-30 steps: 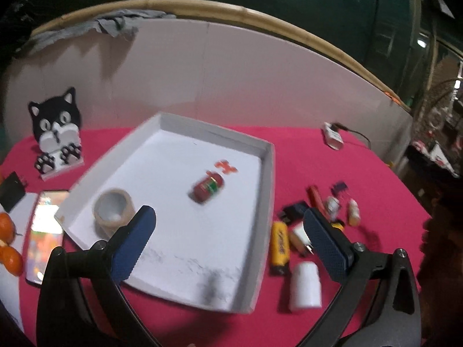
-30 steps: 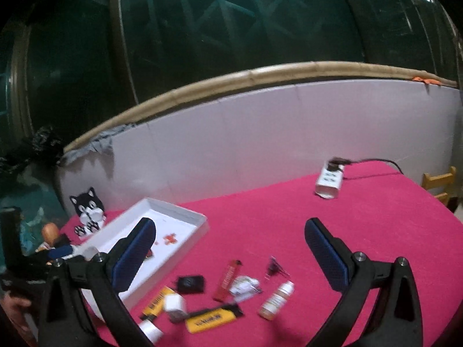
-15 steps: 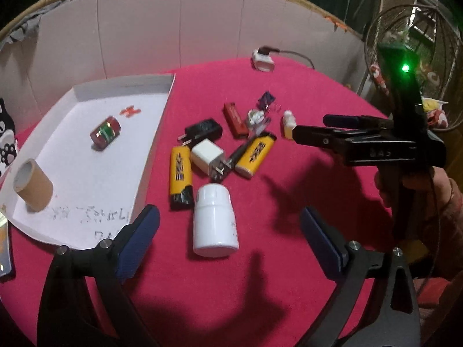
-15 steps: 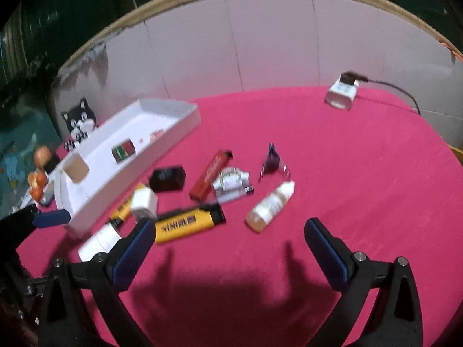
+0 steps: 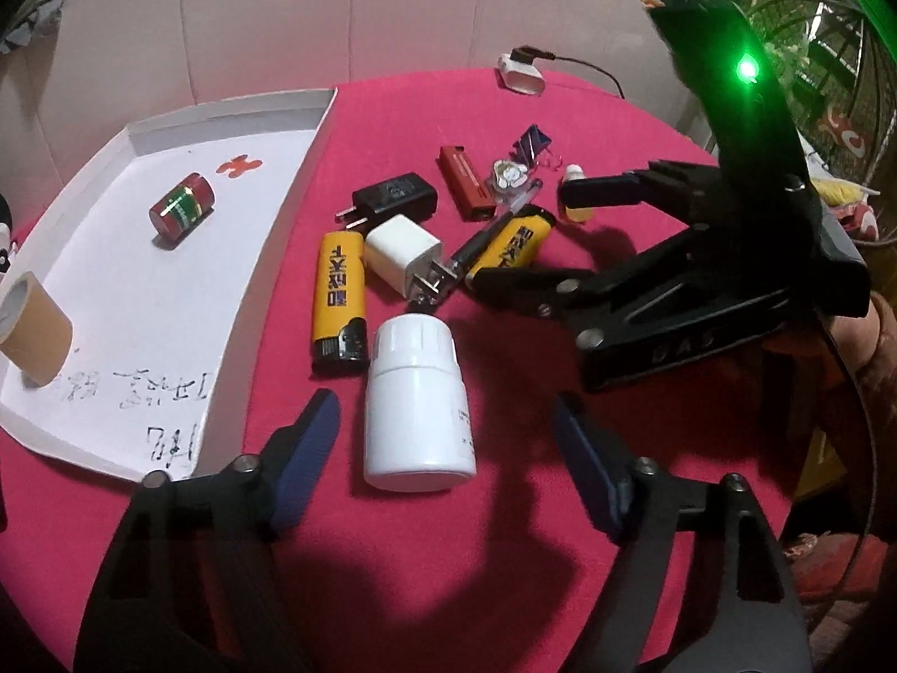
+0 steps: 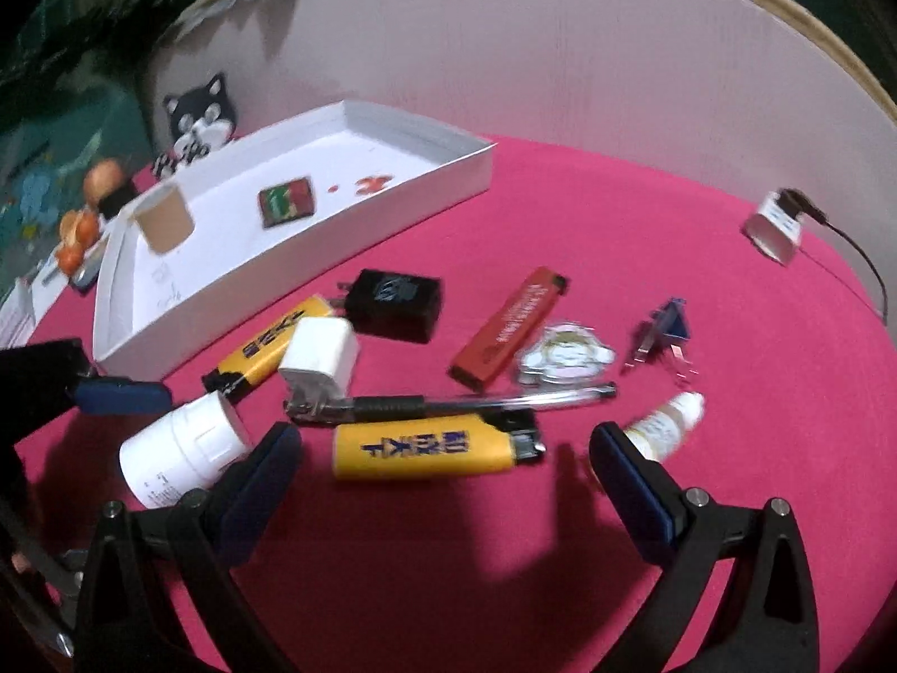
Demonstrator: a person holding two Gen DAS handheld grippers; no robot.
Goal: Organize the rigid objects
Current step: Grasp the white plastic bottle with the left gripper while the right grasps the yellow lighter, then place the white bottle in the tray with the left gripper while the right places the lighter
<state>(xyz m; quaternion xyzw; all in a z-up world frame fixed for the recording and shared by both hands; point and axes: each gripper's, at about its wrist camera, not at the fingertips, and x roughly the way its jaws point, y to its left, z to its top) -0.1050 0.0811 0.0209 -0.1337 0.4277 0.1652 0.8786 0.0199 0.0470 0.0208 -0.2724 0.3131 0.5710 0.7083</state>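
Left tool [image 5: 445, 437] wide open, empty, its fingers either side of the white bottle [image 5: 416, 404] lying on the red desk [image 5: 448, 533], not touching it. Right tool [image 6: 445, 457] also wide open, empty, over a yellow lighter [image 6: 431, 451]. White tray [image 5: 168, 291] on the left holds a battery [image 5: 182, 211] and tape roll [image 5: 31, 325]. Second yellow lighter [image 5: 338, 291], white charger [image 5: 403, 254], black charger [image 5: 392, 203], red lighter [image 5: 465, 183], pen [image 6: 448, 402] and dropper bottle [image 6: 670, 420] lie clustered beside the tray.

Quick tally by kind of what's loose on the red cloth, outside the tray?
Lighters: 3, two yellow, one red
Chargers: 2, white, black
Bottles: 2, white, dropper
Pen: 1
Binder clip: 1
Badge: 1
Total: 10
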